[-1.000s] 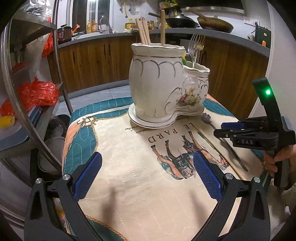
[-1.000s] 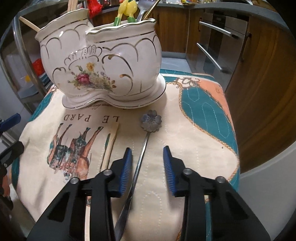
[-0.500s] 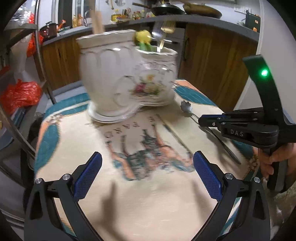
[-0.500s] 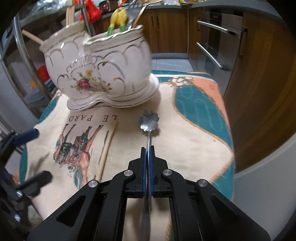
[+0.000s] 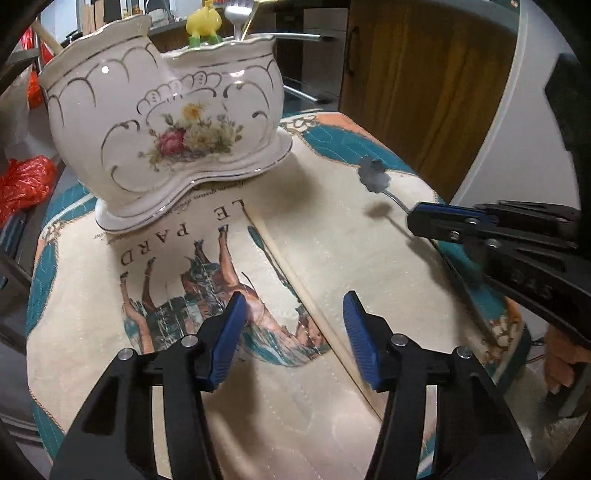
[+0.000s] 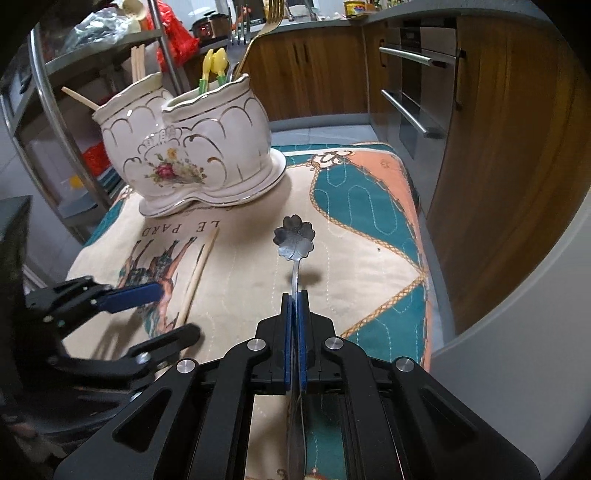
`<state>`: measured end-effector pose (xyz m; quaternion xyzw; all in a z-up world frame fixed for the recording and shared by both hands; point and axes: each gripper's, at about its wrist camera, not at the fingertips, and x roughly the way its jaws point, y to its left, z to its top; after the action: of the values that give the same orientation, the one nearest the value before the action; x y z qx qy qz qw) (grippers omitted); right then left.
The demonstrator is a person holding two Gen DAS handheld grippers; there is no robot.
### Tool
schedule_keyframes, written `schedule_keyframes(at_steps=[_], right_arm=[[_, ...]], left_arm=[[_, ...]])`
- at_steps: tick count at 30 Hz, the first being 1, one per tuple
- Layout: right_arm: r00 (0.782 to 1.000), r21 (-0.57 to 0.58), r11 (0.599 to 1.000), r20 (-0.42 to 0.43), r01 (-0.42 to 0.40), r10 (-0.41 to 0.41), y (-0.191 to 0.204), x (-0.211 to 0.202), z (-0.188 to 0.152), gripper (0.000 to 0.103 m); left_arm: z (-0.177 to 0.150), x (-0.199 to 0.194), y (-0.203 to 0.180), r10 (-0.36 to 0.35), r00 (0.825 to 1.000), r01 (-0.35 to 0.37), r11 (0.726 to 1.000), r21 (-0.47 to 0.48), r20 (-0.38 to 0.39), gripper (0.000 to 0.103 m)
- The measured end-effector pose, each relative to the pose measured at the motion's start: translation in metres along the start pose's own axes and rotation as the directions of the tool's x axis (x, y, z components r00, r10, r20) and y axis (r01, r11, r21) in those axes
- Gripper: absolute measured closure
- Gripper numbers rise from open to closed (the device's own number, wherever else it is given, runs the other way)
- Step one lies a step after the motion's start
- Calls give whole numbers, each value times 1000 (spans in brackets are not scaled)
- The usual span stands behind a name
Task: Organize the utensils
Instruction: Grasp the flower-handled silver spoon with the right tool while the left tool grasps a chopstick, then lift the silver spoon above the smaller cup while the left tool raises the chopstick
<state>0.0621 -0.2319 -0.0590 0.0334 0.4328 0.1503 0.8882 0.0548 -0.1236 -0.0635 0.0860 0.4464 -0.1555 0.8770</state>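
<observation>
Utensils split three ways right now. Largest first: quilted cloth spread under both claws, horse print and "LE PARD" lettering beneath the left one. Next, white holder with gold trim and a flower spray, standing ahead of the left claw on the far part of the cloth, ahead and to the left of the right claw. Two joined pots: forks and yellow-handled pieces poking out of the near pot, chopsticks out of the far one.

Left claw hovering low over the horse print, pads apart, just been closing in, not pressing on anything yet. Single chopstick lying flat on the cloth, running diagonally between those pads, closer to the right-hand pad, far tip pointing toward the holder's base.

Right claw off to the left claw's right, pads pressed together, clamped on the spoon by its thin handle. Flower-shaped bowl jutting straight out ahead of the pads, lifted clear of the cloth, dark shadow on the fabric below it. Tail of the handle trailing back between the claw's arms. Spoon short of the holder, well apart from its base.
</observation>
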Motion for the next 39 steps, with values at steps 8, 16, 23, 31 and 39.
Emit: schedule_keyframes(at_steps=[8, 16, 23, 31, 39], right_arm=[[1000, -15, 1000, 8, -27, 27, 6, -4, -1, 99], [999, -50, 998, -15, -44, 43, 19, -3, -6, 99], [994, -115, 990, -80, -78, 69, 33, 1, -13, 99], [986, -195, 978, -158, -73, 42, 44, 5, -12, 83], [986, -224, 973, -164, -58, 21, 46, 11, -15, 91]], left_arm=[[12, 6, 13, -22, 999, 22, 1000, -5, -35, 91], [4, -5, 37, -125, 987, 128, 992, 21, -103, 97], [-21, -27, 54, -111, 980, 136, 979, 151, -164, 98], [-32, -38, 69, -116, 977, 145, 976, 161, -177, 90], [-30, -28, 67, -128, 983, 143, 983, 111, -133, 85]])
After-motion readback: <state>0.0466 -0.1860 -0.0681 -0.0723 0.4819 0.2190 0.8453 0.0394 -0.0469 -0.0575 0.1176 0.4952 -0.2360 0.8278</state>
